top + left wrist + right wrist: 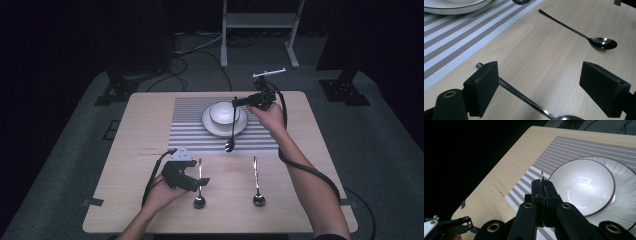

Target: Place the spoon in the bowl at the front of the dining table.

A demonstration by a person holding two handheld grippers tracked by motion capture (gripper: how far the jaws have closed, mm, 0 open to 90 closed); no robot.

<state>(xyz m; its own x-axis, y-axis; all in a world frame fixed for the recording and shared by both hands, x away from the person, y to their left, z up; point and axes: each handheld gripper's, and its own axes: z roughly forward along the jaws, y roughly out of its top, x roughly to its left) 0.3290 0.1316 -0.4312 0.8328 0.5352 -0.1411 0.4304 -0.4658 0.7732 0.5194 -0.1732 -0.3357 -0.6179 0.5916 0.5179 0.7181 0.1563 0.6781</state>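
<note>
My right gripper [240, 102] hovers over the white bowl [223, 112], shut on the handle end of a metal spoon [233, 125] that hangs down over the striped placemat [190, 125]. In the right gripper view the jaws [544, 187] pinch the thin handle beside the bowl [584, 185] and its plate [626, 177]. My left gripper [199, 173] is open low over the near left spoon [199, 192]. In the left gripper view that spoon's handle [516, 93] lies between the open pads [482, 86], close to the left one. A third spoon [256, 182] lies to the right on the wood.
The wooden table [140, 130] carries the placemat, with the plate [210, 127] and bowl at its back middle. The third spoon [599, 42] lies beyond my left gripper's right pad. Cables, metal stand legs [260, 22] and dark floor surround the table.
</note>
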